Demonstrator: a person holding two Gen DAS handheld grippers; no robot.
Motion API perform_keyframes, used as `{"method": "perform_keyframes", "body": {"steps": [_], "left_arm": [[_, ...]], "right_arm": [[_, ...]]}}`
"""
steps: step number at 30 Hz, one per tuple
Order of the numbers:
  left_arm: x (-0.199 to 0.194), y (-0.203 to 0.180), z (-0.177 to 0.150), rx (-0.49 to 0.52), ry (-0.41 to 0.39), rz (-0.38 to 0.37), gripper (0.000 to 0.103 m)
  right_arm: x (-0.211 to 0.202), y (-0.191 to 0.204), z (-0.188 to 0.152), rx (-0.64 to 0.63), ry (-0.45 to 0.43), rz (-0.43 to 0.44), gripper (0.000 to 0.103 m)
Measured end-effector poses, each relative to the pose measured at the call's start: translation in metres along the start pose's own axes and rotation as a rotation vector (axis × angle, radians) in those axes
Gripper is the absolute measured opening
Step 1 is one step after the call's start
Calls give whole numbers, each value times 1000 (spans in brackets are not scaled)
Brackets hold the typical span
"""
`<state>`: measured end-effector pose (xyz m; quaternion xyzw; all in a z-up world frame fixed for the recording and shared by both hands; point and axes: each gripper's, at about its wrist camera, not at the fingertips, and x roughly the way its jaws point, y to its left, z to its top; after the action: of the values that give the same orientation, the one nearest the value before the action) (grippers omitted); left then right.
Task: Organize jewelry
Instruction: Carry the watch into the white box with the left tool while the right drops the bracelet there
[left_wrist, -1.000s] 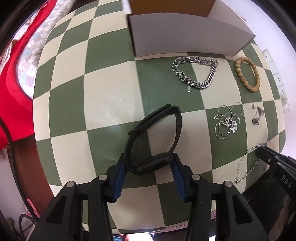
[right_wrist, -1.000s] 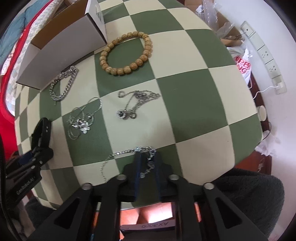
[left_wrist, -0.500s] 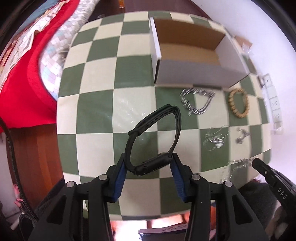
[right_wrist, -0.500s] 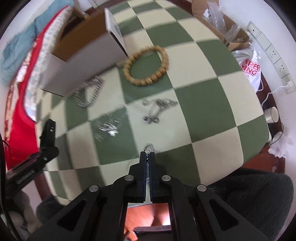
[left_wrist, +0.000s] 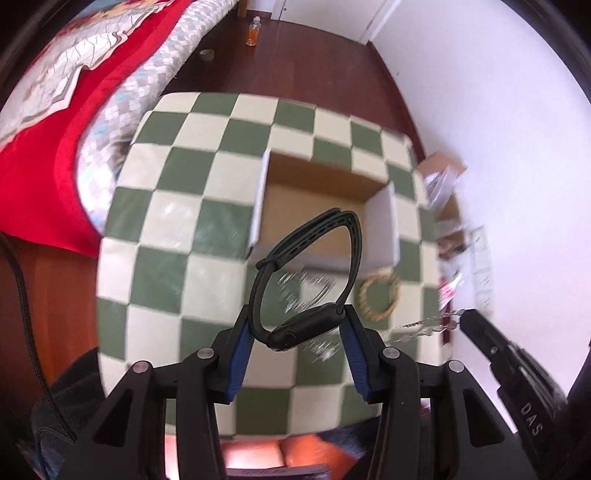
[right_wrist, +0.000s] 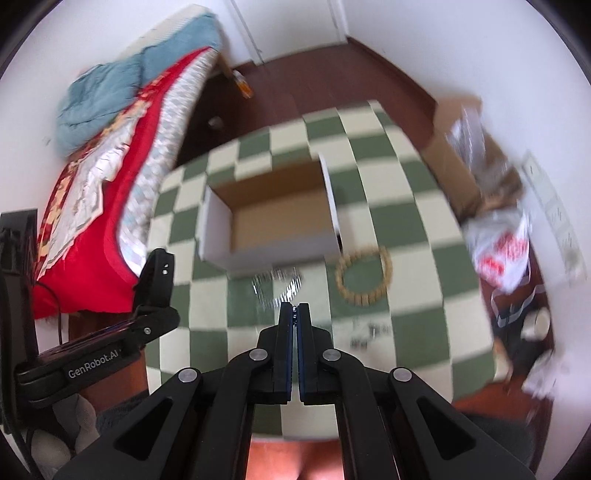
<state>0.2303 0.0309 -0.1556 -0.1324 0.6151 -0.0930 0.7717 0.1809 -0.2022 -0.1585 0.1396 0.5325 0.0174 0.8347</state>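
Observation:
My left gripper (left_wrist: 297, 332) is shut on a black wristwatch (left_wrist: 306, 280) and holds it high above the green-and-cream checkered table (left_wrist: 159, 266). My right gripper (right_wrist: 294, 308) is shut on a thin silver chain (left_wrist: 417, 326), which hangs from its tips in the left wrist view. An open cardboard box (left_wrist: 317, 206) with white sides stands at the table's far side; it also shows in the right wrist view (right_wrist: 277, 221). A wooden bead bracelet (right_wrist: 364, 271) and a chunky silver chain bracelet (right_wrist: 277, 282) lie in front of the box. Both views are blurred.
More small silver jewelry (right_wrist: 369, 332) lies on the table to the right. A bed with a red cover (right_wrist: 92, 192) stands to the left. A cardboard carton (right_wrist: 469, 147) and a plastic bag (right_wrist: 502, 247) are on the floor to the right.
Both grippers have risen well above the table, the left with the watch, the right with the silver chain it closed on. The table looks much smaller now.

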Motion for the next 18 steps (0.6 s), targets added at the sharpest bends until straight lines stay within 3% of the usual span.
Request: {"method": "perform_keyframes", "body": {"steps": [5, 9, 18], "left_arm": [[20, 3, 36, -100, 23, -68, 43], [59, 9, 62, -172, 115, -151, 43], [124, 16, 100, -274, 237, -212, 43]], "right_arm": [[-1, 16, 52, -58, -34, 5, 1], [17, 28, 83, -106, -28, -10, 1], [120, 10, 114, -69, 121, -9, 1]]}}
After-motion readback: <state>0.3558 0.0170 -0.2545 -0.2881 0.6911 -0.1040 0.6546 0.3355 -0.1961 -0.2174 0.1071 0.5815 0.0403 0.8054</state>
